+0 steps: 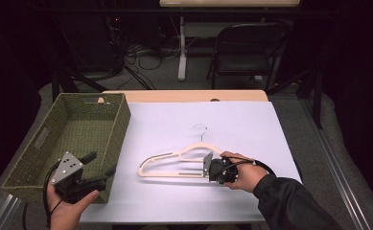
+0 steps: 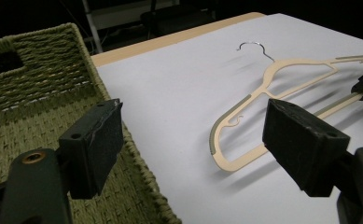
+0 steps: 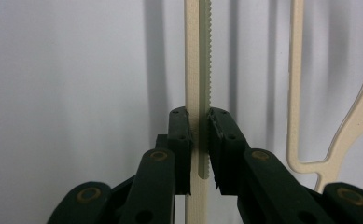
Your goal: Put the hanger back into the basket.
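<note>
A cream plastic hanger (image 1: 169,155) with a metal hook lies flat on the white sheet (image 1: 232,124). My right gripper (image 1: 207,167) comes in from its right end. In the right gripper view, that gripper (image 3: 198,126) is shut on the hanger's ridged bottom bar (image 3: 197,56), which runs straight up between the pads. My left gripper (image 1: 102,164) hovers open over the near right corner of the green woven basket (image 1: 119,124). In the left gripper view its pads (image 2: 95,144) stand wide apart with nothing between them, and the hanger (image 2: 239,108) lies beyond, with the basket (image 2: 39,70) to its left.
The basket has nothing in it and takes up the table's left side. The wooden table edge (image 1: 184,96) shows past the sheet. Behind the table stand a folding chair (image 1: 246,48) and a desk leg with cables on the floor.
</note>
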A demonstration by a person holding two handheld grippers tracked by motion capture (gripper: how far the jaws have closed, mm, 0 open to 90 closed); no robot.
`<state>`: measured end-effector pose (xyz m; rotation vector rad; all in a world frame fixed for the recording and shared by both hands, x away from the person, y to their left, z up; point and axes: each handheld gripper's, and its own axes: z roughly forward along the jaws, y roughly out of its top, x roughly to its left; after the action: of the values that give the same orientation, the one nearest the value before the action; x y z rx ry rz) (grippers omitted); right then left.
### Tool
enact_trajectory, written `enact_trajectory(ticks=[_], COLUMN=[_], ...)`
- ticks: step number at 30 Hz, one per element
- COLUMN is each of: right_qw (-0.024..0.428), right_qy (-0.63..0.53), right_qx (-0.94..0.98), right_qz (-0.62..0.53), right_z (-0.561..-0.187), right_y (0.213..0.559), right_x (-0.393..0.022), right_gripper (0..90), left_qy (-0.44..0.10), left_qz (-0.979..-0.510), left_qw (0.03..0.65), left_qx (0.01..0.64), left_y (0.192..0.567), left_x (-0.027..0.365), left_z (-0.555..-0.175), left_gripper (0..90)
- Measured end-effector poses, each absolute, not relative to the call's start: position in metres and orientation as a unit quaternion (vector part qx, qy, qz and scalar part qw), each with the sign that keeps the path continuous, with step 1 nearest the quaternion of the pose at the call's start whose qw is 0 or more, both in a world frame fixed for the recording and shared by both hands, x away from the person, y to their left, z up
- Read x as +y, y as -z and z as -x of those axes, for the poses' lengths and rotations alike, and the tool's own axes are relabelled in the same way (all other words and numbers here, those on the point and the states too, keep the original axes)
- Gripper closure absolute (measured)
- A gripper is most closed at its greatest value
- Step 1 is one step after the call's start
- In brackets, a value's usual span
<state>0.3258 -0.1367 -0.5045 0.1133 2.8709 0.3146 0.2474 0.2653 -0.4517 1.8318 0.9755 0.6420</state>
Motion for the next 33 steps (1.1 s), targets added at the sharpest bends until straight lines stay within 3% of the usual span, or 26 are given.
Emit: enact_trajectory(ticks=[10, 33], right_qw=[0.145, 0.187], right_qy=[-0.114, -0.123], right_qx=[0.983, 0.975], right_qz=[-0.021, 0.016], right_z=[-0.316, -0.297], right_y=[0.5, 0.487], right_x=[-0.135, -0.13], right_gripper=[79.9, 79.8], left_qy=[-0.245, -0.125], left_qz=[-0.767, -0.825], left_qw=[0.465, 0.443], left_qx=[0.368, 0.328], left_y=[0.442, 0.449], left_x=[0.244, 0.186], left_z=[-0.255, -0.318], left_gripper=[21.3, 23.3])
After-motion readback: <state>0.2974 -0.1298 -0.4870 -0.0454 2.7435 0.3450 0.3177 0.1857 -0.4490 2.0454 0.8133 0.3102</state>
